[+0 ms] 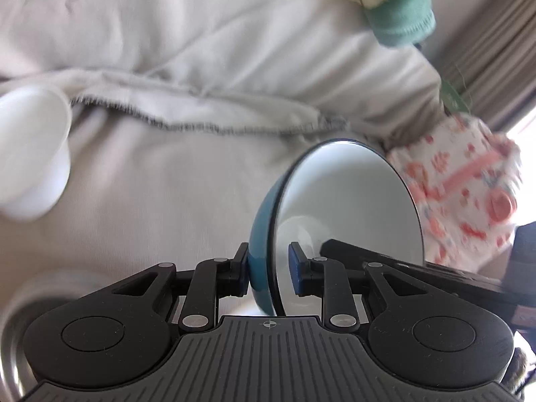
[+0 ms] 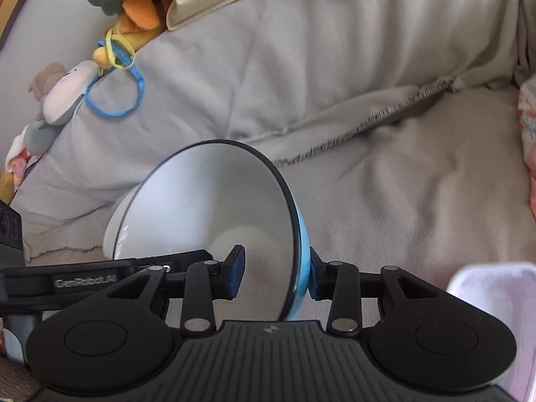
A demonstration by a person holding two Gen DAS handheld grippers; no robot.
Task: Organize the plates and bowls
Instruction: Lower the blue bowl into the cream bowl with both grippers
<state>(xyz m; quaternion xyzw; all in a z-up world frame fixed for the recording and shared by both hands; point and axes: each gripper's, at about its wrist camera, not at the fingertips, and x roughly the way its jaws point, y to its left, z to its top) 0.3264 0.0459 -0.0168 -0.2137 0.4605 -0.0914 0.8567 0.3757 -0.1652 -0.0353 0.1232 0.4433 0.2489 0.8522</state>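
Left fingers (image 1: pixel 240 273) and right fingers (image 2: pixel 236 273) each pinch blue bowl (image 1: pixel 348 207) rim, bowl tilted sideways.

Soft daylight, quite bright, w/ blown-out white at the right edge of the left view. Glare spot inside the bowl (image 1: pixel 348 201), also in the right view (image 2: pixel 214 207). Motion blur on the cup (image 1: pixel 31 154) and floral cloth (image 1: pixel 465 197). Strong fisheye bending at edges; gentle shadows in the blanket (image 2: pixel 385 184) folds.
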